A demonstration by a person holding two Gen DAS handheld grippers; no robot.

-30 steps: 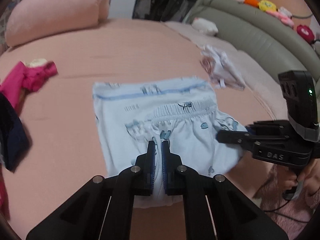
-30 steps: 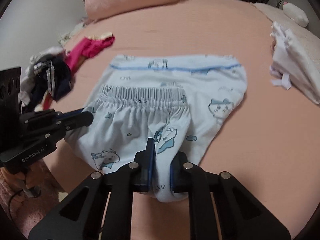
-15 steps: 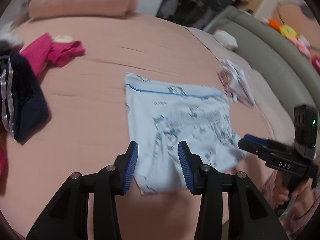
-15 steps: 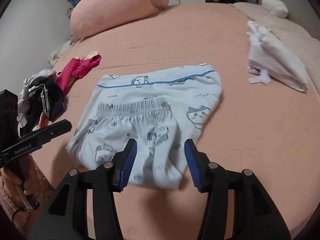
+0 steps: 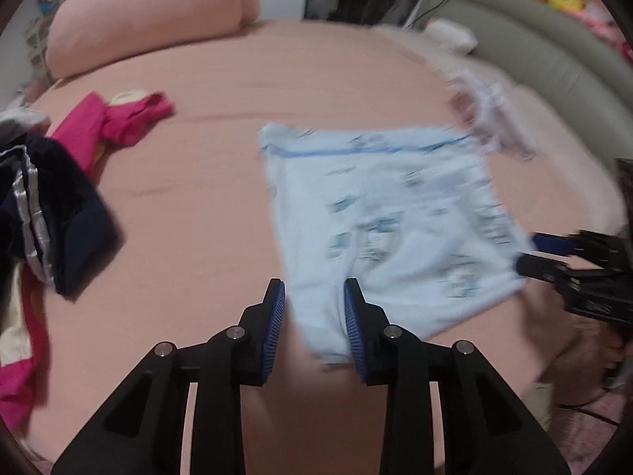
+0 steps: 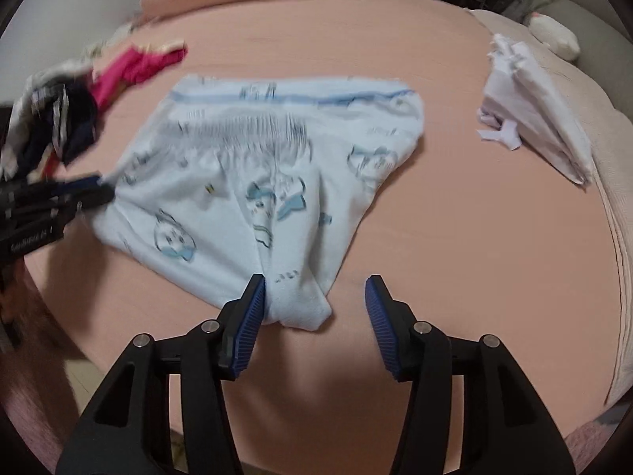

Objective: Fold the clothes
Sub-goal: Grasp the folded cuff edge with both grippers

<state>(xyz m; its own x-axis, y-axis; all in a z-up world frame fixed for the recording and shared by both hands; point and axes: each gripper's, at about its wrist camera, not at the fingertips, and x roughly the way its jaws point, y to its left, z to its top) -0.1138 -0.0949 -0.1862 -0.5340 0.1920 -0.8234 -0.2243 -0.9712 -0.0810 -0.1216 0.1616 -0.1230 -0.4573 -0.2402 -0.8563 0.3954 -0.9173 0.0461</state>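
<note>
Now the folded blue pyjamas [image 6: 253, 182] lie between each hand-held gripper's spread fingers, left [image 5: 314, 316] and right [image 6: 314, 316].

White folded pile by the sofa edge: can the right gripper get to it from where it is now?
Probably yes. The right gripper is open and holds nothing, and only bare pink bedsheet lies between it and the white folded pile.

Dim indoor light, strong motion blur, dark fisheye-warped edges.
</note>
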